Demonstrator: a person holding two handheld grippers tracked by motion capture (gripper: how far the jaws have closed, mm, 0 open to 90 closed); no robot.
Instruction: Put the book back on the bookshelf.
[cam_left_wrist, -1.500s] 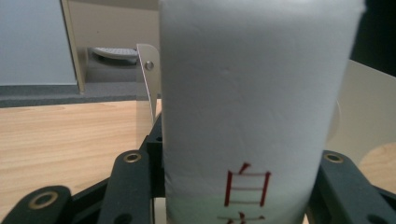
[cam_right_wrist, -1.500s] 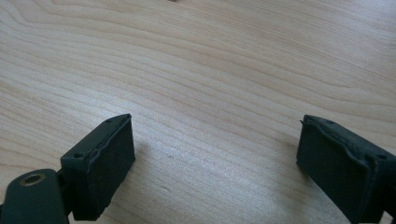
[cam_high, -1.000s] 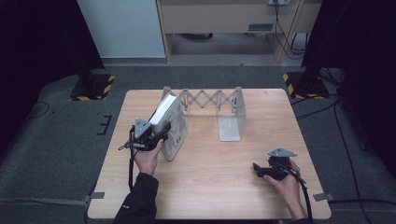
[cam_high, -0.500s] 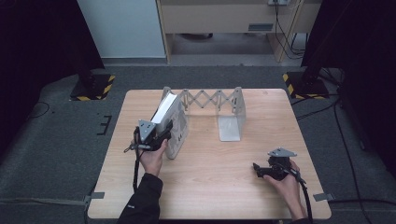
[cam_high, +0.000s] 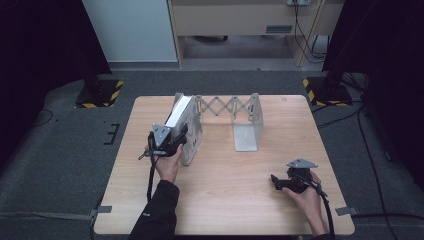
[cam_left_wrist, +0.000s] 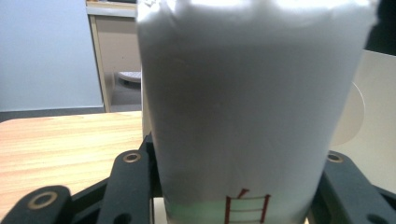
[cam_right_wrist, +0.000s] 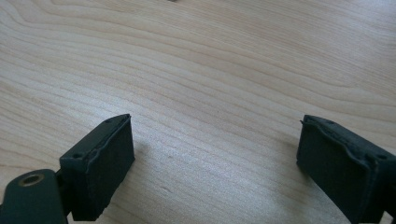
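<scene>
A white wrapped book stands tilted on edge at the left end of a metal scissor-lattice rack, leaning on the rack's left end plate. My left gripper is at the book's near end. In the left gripper view the book, with a red mark low on its cover, fills the gap between the jaws, and my left gripper is shut on it. My right gripper rests low at the table's front right. It is open over bare wood, with nothing between its fingertips.
The rack's right end plate stands near the table's middle back, with its foot flat on the wooden table. Beyond the table's far edge are a cabinet and dark stands with yellow-black bases.
My left hand and gripper have edged slightly to the right, against the book's near end. The right gripper has stayed where it was.
</scene>
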